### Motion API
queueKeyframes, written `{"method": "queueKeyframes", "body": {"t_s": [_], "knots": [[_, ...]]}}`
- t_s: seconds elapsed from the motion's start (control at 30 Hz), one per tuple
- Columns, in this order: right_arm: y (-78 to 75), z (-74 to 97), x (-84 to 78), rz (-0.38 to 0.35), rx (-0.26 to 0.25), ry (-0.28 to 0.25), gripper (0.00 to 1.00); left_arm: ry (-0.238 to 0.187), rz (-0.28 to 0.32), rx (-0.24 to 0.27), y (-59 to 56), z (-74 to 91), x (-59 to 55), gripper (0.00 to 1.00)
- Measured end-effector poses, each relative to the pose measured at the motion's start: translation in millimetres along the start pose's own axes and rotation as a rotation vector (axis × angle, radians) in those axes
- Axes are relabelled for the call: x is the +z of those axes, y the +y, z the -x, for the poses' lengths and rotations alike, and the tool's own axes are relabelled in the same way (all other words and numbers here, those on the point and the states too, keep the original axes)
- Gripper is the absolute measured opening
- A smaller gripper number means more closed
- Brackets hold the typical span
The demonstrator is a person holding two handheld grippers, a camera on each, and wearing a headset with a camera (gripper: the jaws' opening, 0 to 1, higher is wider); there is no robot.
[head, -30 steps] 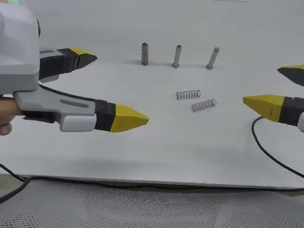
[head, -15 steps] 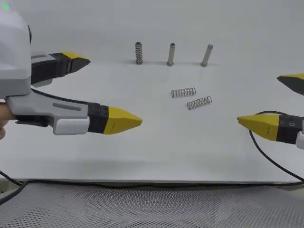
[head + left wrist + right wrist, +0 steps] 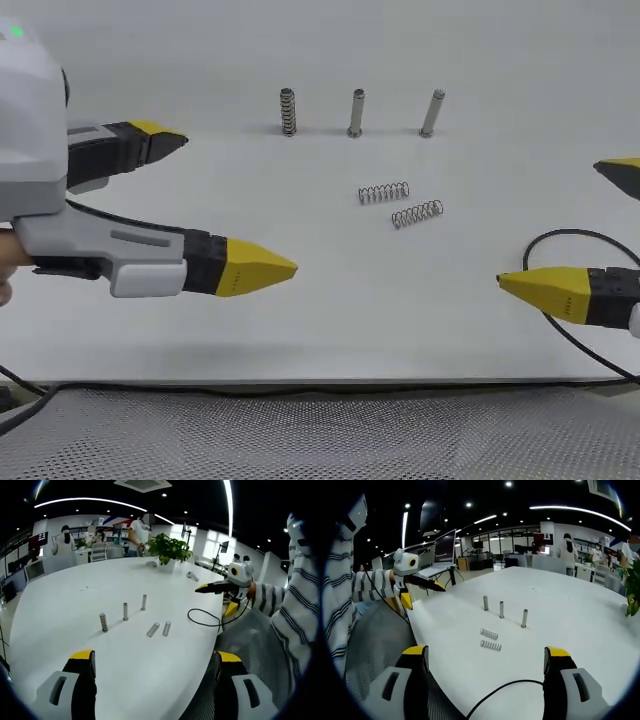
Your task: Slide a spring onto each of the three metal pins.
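Three metal pins stand upright in a row at the far side of the white table [image 3: 330,310]. The left pin [image 3: 288,112] [image 3: 103,622] [image 3: 485,603] wears a spring. The middle pin [image 3: 356,113] and the right pin [image 3: 431,113] are bare. Two loose springs [image 3: 384,193] [image 3: 417,213] lie side by side in front of the pins, and also appear as springs [image 3: 153,629] [image 3: 489,634] in the gripper views. My left gripper [image 3: 235,205] [image 3: 155,656] is open and holds nothing, left of the springs. My right gripper [image 3: 548,225] [image 3: 487,652] is open and holds nothing at the right.
A black cable [image 3: 560,240] loops on the table by the right gripper. The table's front edge runs below both grippers, with grey mesh [image 3: 300,430] beneath it. A potted plant [image 3: 169,550] stands at the table's far end, with people and desks beyond.
My right gripper has drawn back toward the table's near edge, away from the springs. The left gripper has hardly moved. Pins and springs lie as before.
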State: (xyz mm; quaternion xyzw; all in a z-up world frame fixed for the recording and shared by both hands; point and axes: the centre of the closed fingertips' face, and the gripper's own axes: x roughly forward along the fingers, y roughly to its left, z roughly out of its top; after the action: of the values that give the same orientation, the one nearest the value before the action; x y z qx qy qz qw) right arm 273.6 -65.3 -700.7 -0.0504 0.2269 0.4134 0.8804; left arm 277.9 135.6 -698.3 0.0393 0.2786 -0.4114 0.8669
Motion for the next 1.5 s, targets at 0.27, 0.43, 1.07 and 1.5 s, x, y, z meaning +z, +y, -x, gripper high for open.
{"method": "queueKeyframes", "body": {"t_s": [0.27,0.43,1.07,1.5], "knots": [[-1.4,-0.4,-1.9,0.018,-0.009,0.011,1.00,0.015,-0.007,-0.014,0.0,-8.9,-0.4,0.98],[-2.4,-1.1,-1.3,0.021,-0.010,0.011,1.00,0.023,-0.011,-0.033,1.2,-18.2,2.8,0.98],[1.3,-5.5,-3.6,0.041,-0.001,0.034,1.00,0.048,-0.158,-0.098,10.1,-76.4,18.5,0.83],[1.6,-6.5,-9.4,0.029,-0.012,0.043,1.00,0.093,-0.224,-0.147,2.0,-115.2,17.1,0.69]]}}
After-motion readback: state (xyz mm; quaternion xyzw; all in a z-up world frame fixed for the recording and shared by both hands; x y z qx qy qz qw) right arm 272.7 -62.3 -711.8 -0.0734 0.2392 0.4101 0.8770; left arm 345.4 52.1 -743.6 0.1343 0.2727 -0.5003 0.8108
